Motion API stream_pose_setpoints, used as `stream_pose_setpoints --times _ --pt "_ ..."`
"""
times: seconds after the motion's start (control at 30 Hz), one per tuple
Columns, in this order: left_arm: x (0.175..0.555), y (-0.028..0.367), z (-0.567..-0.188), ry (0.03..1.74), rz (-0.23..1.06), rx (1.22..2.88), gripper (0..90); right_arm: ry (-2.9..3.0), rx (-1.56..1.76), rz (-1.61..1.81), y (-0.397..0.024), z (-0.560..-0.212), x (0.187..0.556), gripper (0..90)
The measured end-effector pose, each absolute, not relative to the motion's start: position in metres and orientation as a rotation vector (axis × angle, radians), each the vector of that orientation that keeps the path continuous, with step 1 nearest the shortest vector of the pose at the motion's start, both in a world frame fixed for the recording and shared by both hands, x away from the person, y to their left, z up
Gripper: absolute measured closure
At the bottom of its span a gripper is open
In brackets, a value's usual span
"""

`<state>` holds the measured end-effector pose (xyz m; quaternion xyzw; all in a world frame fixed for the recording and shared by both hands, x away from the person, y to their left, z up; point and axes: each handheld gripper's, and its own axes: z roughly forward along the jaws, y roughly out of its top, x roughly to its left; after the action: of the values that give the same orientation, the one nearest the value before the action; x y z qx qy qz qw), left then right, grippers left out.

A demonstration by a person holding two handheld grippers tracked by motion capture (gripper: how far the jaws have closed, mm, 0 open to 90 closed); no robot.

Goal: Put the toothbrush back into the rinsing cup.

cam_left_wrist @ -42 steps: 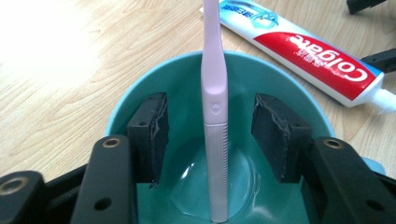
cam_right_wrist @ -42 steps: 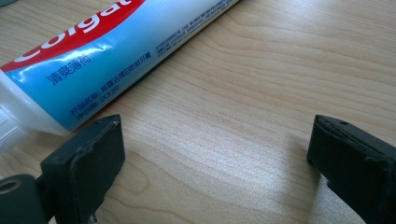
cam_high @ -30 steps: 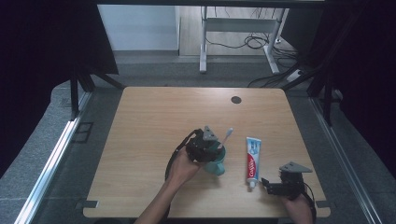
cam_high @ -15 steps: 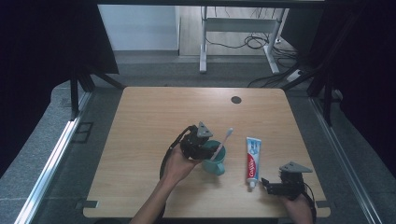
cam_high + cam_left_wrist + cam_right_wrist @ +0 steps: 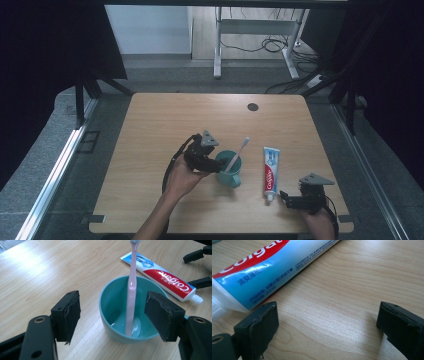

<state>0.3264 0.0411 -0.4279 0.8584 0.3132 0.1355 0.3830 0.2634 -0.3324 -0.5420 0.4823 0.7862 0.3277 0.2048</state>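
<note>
A teal cup [image 5: 231, 170] [image 5: 117, 335] stands on the wooden table [image 5: 150, 150] with a pink toothbrush [image 5: 239, 151] [image 5: 131, 285] leaning inside it, head up. My left gripper [image 5: 216, 166] [image 5: 117, 312] sits just left of the cup. Its jaws have just been opening and now stand apart on either side of the cup's near rim, with the pads touching nothing. A toothpaste tube [image 5: 270, 170] [image 5: 165, 277] [image 5: 274, 267] lies right of the cup. My right gripper [image 5: 286, 199] [image 5: 327, 322] rests open by the tube's cap end, with bare table between its jaws.
A small black round spot [image 5: 252, 107] marks the far side of the table. A metal frame's legs [image 5: 217, 45] and cables stand on the floor beyond the table. The right gripper lies close to the table's front right edge.
The left gripper has drawn back a little from the cup and its jaws have spread. The toothbrush stays leaning in the cup. The right gripper has not moved.
</note>
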Motion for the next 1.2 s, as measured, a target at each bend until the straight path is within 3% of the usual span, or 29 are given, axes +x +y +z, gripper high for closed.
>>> stream_pose_setpoints --times 0.33,0.7,1.2 --pt "0.32 0.058 -0.426 0.824 0.346 2.181 17.5 2.196 1.344 0.911 -0.333 -0.542 0.263 3.9" --pt "0.312 0.078 -0.431 0.852 0.342 2.155 14.5 2.191 1.344 0.914 -0.332 -0.542 0.263 3.9" --pt "0.299 0.096 -0.448 0.882 0.376 2.148 4.0 2.191 1.347 0.914 -0.332 -0.542 0.263 3.9"
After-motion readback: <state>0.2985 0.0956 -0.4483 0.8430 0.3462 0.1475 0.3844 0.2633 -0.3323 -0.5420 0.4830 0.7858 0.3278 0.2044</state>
